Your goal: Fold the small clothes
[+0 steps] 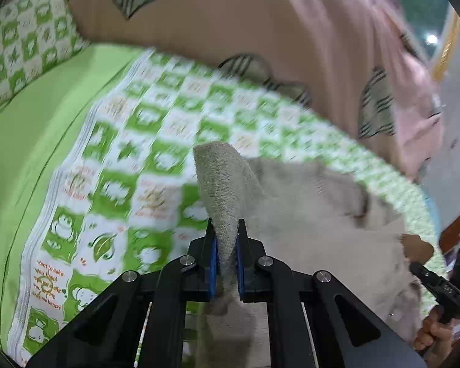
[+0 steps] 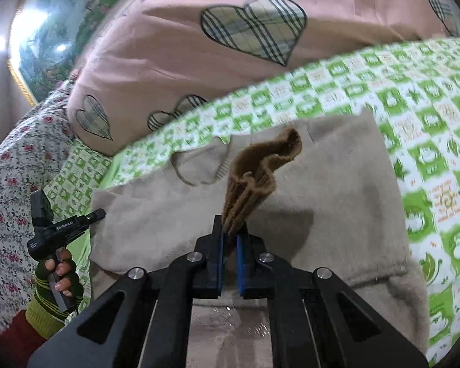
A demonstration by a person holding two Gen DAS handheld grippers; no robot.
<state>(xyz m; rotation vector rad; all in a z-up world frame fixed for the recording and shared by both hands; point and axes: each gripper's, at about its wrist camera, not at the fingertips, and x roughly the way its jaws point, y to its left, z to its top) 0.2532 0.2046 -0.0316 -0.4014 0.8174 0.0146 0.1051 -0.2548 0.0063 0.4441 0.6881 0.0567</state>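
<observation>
On the left, the left gripper (image 1: 227, 257) has its jaws pinched nearly together on a ribbed grey edge of the sweater (image 1: 306, 214), lifting that strip up off the green checked bedsheet (image 1: 113, 159). The rest of the garment spreads away to the right in that view, where the other tool shows at the far edge.

In the right wrist view the sweater (image 2: 337, 190) lies mostly flat across the bedsheet (image 2: 429, 128), neckline toward the pink pillow with plaid hearts (image 2: 199, 46). The right gripper (image 2: 230, 242) is closed on a brown ribbed cuff or hem (image 2: 260, 178), which stands up crumpled above the pads; whether it belongs to the grey sweater I cannot tell.

Both tools hold 1 raised edge each, so the step looks like the start of a fold: edges picked up, not yet carried over. The next move probably calls for carrying both edges across the body of the garment together, keeping them level so the cloth lands smooth, then letting go.
</observation>
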